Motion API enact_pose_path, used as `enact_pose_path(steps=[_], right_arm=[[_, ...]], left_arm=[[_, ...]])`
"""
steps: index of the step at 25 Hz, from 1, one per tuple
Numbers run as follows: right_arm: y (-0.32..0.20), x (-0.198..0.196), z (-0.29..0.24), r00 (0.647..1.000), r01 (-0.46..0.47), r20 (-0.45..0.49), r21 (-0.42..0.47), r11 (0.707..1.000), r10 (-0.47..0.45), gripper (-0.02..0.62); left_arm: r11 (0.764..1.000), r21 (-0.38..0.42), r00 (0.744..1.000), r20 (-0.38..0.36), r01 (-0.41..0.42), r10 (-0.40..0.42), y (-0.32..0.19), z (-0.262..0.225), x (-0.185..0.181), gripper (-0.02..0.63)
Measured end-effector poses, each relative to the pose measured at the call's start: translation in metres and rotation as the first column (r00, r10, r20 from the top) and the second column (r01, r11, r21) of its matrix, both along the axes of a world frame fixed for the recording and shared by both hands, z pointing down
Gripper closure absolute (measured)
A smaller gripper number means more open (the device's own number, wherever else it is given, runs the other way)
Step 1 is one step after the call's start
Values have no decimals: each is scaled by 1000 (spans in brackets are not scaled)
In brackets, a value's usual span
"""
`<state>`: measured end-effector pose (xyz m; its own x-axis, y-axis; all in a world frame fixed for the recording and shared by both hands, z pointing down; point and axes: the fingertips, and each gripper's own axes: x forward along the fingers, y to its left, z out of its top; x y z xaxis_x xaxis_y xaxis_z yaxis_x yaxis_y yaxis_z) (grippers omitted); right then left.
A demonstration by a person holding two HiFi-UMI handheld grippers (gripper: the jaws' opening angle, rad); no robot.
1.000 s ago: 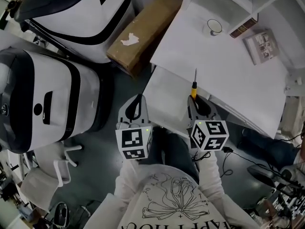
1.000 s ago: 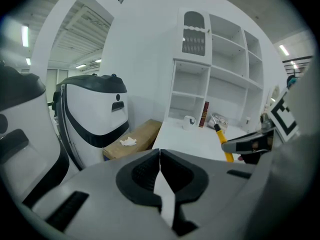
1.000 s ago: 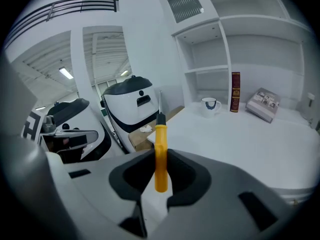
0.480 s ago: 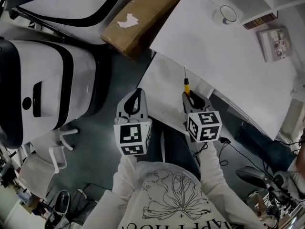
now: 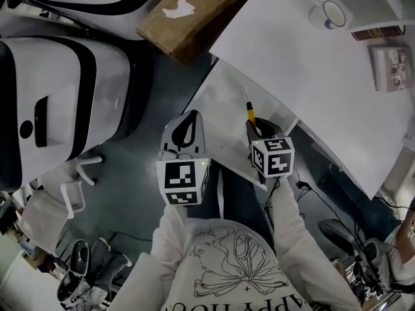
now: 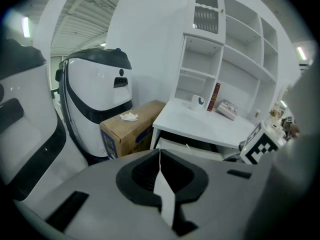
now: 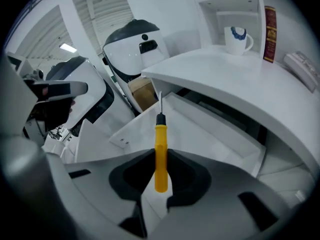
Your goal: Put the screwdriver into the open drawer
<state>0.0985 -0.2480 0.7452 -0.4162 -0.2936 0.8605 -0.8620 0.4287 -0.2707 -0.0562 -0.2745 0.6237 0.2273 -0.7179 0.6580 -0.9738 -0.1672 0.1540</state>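
Yellow-handled screwdriver [image 7: 160, 134] held over the open drawer [image 5: 224, 112], not yet let go.
Right tool [image 7: 160, 159] clamps the smooth plastic handle, the thin steel shaft pointing out over the flat white drawer below the worktop's [image 5: 311, 76] front edge. Left tool [image 6: 160, 156] is empty, its jaws pressed together. The carry looks nearly done. Next, I judge: lower the tip inside the drawer's walls and part the jaws, since the round handle may roll.

My left gripper [image 5: 189, 120] and right gripper [image 5: 253, 126] are grey shells with black hollows. Each bears a white cube [image 5: 181, 183] of black square markers. I wear white sleeves [image 5: 170, 232] and a white shirt [image 5: 237, 271] with a line-drawn flower.
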Motion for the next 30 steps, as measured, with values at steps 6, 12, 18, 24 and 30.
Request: enact_pose_path(steps=[6,12,18,24,30], right_arm=[[7,1,56,999,12,-48,-109,994,-17,526],[12,1,95,996,-13,-94,-187,982,-5,526],[18,5,120,989,-26,-149,-244,970,-11,526],[19,7,128,982,-37,-188,-262,964,-14,525],[17,6,126,982,-43,-190,-245,969,-5,517]], left_arm=[[1000,-25,1000,3,10,-10,2,14,-2,600],[998,-51,1000,-11,23,-24,4,26,-5,600],[997,-68,999,-14,39,-40,8,33,-10,600],[996,-74,999,-16,50,-52,11,38,-15,600],[996,-71,998,-18,56,-57,14,37,-17,600]])
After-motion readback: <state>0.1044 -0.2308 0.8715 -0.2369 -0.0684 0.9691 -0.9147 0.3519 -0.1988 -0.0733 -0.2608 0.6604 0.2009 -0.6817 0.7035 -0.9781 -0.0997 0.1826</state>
